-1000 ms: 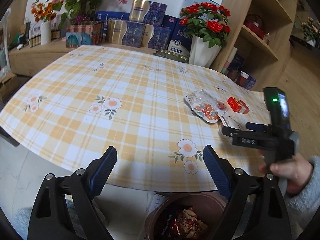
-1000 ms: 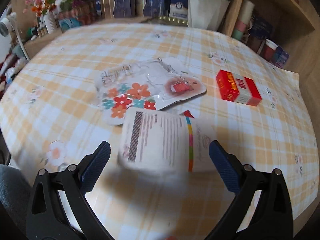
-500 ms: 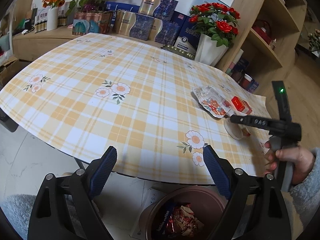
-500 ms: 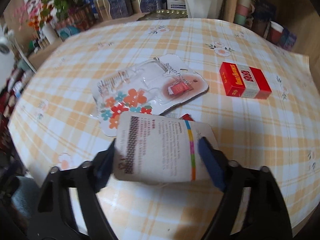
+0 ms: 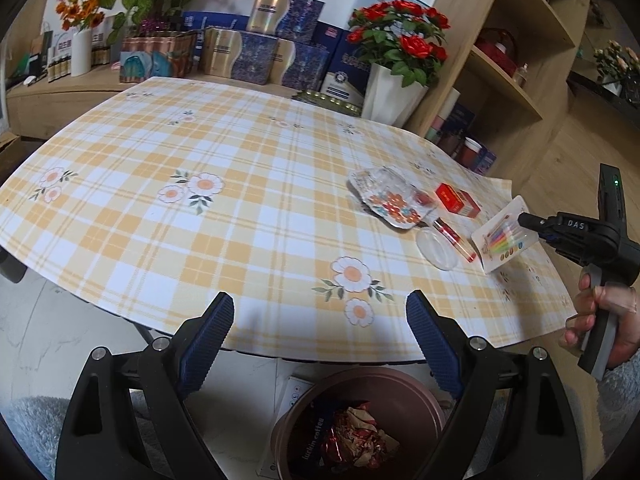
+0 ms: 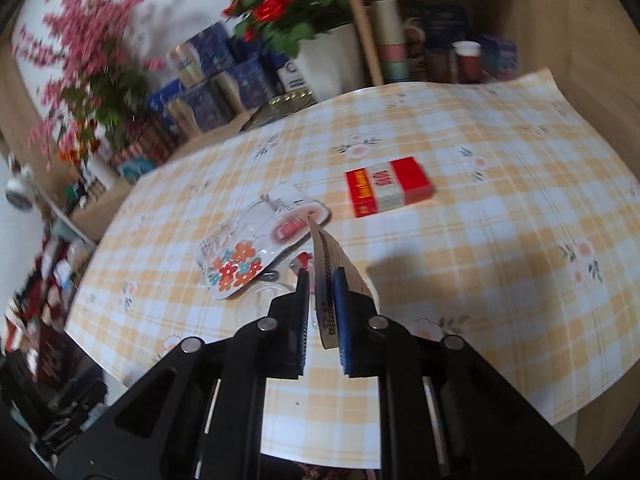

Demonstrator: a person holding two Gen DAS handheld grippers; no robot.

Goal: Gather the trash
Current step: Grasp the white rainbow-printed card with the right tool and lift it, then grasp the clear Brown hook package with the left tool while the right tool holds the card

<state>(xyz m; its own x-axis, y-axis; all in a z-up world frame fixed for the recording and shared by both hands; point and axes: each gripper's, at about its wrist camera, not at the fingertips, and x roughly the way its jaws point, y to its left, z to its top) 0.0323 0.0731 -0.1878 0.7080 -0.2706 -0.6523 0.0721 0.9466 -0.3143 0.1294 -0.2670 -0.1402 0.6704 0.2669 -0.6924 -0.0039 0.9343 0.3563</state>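
Right hand-held gripper [image 6: 320, 280] pinches a white, rainbow-striped blister card [image 6: 325, 256].

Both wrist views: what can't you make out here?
- Trash bin: left wrist view, near part cut by the frame edge and the left gripper arms.
- Card package: right wrist view, seen edge-on in the right gripper, print unreadable.
- Clear lid: right wrist view, mostly hidden behind the gripper.
- Shelf items: right wrist view, motion-blurred.
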